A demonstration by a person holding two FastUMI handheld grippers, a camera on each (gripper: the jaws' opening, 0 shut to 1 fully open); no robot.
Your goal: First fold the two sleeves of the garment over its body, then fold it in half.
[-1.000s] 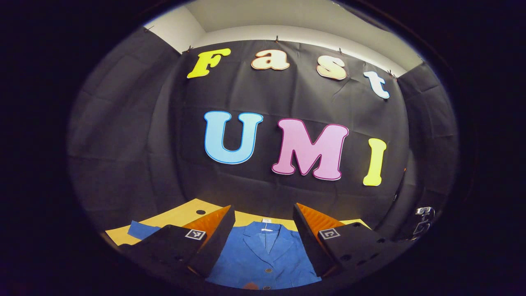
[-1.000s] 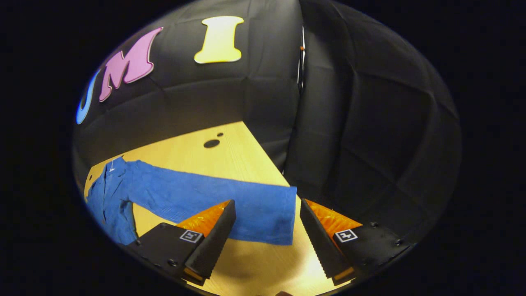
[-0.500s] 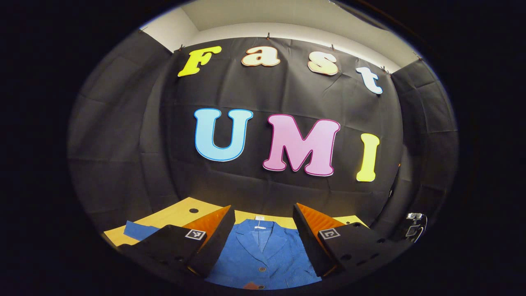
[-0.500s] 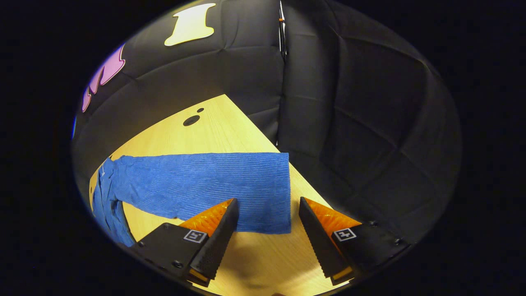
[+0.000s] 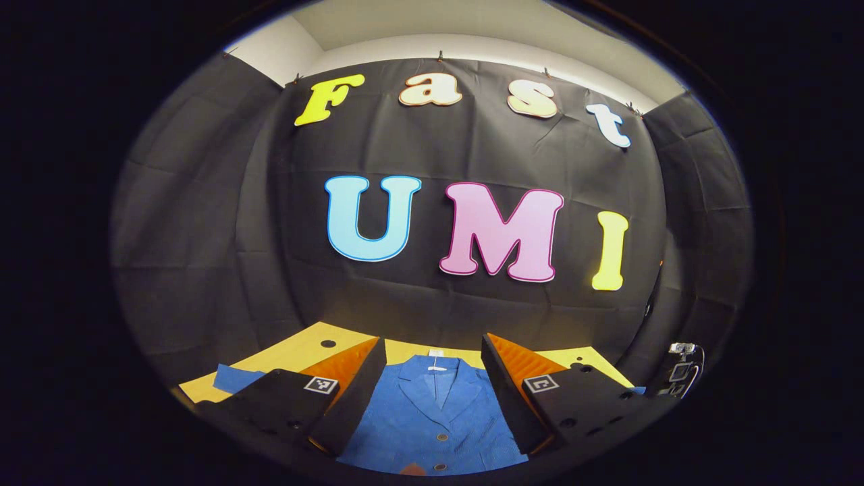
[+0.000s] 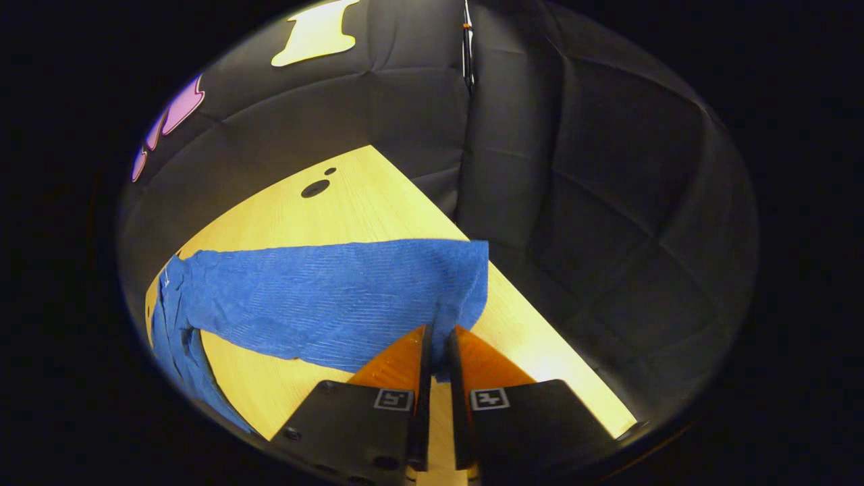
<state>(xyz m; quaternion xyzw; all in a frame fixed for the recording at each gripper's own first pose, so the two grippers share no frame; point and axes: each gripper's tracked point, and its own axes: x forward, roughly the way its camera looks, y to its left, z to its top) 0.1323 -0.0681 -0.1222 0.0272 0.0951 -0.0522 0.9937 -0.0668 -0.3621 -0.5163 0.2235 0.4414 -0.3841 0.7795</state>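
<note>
A: Garment (image 5: pixel 432 418) first: where is it?

B: Flat on the tabletop (image 6: pixel 378 209), front up, collar toward the booth wall. In the right gripper view its right sleeve (image 6: pixel 324 297) stretches straight out sideways across the wood, the cuff close to the table edge.

A: And the 2 tools?

B: The right hand-held gripper (image 6: pixel 436 364) has its fingers drawn almost together on the near corner of that cuff, with blue cloth pinched between them. The left hand-held gripper (image 5: pixel 432 391) hangs above the chest with its jaws spread wide, holding nothing.

A: So the first sleeve fold looks ready to start. What could spoil it?

B: Mainly the bite. I judge it thin, just a corner of the cuff, so the cloth may slide out once the sleeve's weight hangs from it. Held by 1 corner, the sleeve could also twist and land creased on the body.

A: Anything else?

B: A quick pull might drag the whole garment sideways, since nothing pins the body down. The other sleeve (image 5: pixel 233 378) remains unfolded too.
</note>
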